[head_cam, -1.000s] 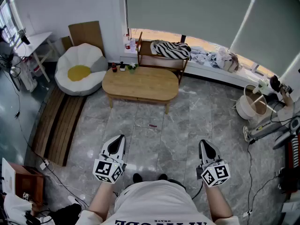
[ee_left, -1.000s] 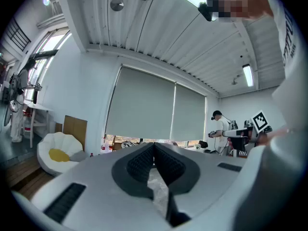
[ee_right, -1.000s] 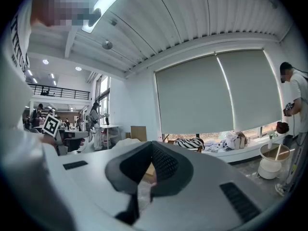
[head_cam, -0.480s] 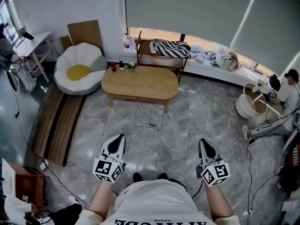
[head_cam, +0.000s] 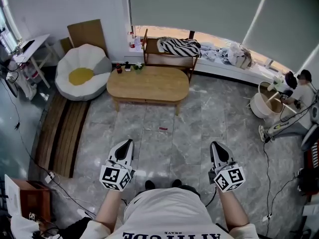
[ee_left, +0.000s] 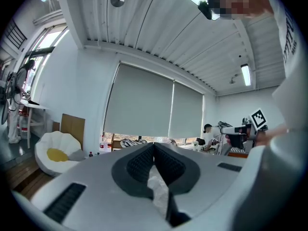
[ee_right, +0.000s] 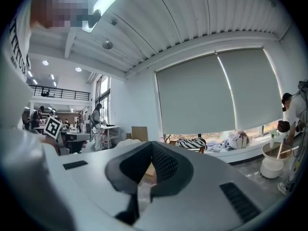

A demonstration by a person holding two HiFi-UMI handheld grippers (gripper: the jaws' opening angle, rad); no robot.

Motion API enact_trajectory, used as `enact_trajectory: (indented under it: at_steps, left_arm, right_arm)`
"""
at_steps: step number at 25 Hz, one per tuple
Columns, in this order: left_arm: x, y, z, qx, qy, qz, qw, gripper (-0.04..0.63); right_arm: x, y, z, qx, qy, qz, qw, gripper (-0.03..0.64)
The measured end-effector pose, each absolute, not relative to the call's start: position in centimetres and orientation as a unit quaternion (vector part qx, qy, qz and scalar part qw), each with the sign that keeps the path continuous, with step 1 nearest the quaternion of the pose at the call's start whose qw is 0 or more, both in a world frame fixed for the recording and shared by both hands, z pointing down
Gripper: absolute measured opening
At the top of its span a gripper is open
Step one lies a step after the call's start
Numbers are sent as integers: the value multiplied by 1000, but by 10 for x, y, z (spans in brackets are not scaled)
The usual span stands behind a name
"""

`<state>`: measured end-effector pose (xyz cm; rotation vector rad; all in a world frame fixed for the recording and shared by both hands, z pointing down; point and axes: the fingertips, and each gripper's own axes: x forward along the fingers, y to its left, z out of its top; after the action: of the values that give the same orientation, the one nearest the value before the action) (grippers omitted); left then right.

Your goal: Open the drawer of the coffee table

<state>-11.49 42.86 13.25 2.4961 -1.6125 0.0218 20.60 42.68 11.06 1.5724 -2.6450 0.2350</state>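
Grey marbled floor tiles [head_cam: 169, 133] fill the room below the camera. Nearest, the person's white shirt [head_cam: 169, 213] shows at the bottom edge, with a forearm reaching forward on each side. The left gripper [head_cam: 127, 143] and the right gripper [head_cam: 215, 144] are held side by side over the tiles, well apart, both pointing at the far wall. Each gripper's own view shows its two dark ribbed jaws closed tip to tip with nothing between them.

Further on, a small red scrap [head_cam: 163, 129] lies on the floor. Beyond it stands the oval wooden coffee table [head_cam: 148, 84], well away from both grippers. Its drawer cannot be made out from here. A few small bottles [head_cam: 127, 67] sit on its far left corner. To the table's left is a white beanbag chair [head_cam: 82, 76] with a yellow centre. Behind the table a wooden bench [head_cam: 169, 59] carries a black-and-white striped cloth [head_cam: 179, 46]. Grey roller blinds [head_cam: 189, 6] cover the windows at the back.
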Motion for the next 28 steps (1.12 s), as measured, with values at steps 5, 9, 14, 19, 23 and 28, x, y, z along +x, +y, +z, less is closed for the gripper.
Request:
enact_trajectory:
  at_steps: [5,9,14,19,23,28]
  left_arm:
    - [-132,421,137,845,-529,11,83,20]
    - [-150,415,139,850,-521,12,80,20]
    - [-173,406,143,850,-520,15,85,20]
    - [-177,386,150,849,-521,21,88,20]
    - [-176,362,156,845,-527,29,86,20]
    - [-173,316,164,840,-534,43,88,20]
  right_arm:
    - [181,425,111,515,-855,49,35,15]
    - [162,425,111,518,-854,43,26,15]
    - [147,419,110,524,-850,47,25,15]
    - [153,399,118,533,-843,59,36,15]
    - [162,367,129,531,-844,69,35,15]
    - [167,308,136,523,-848,73,32,15]
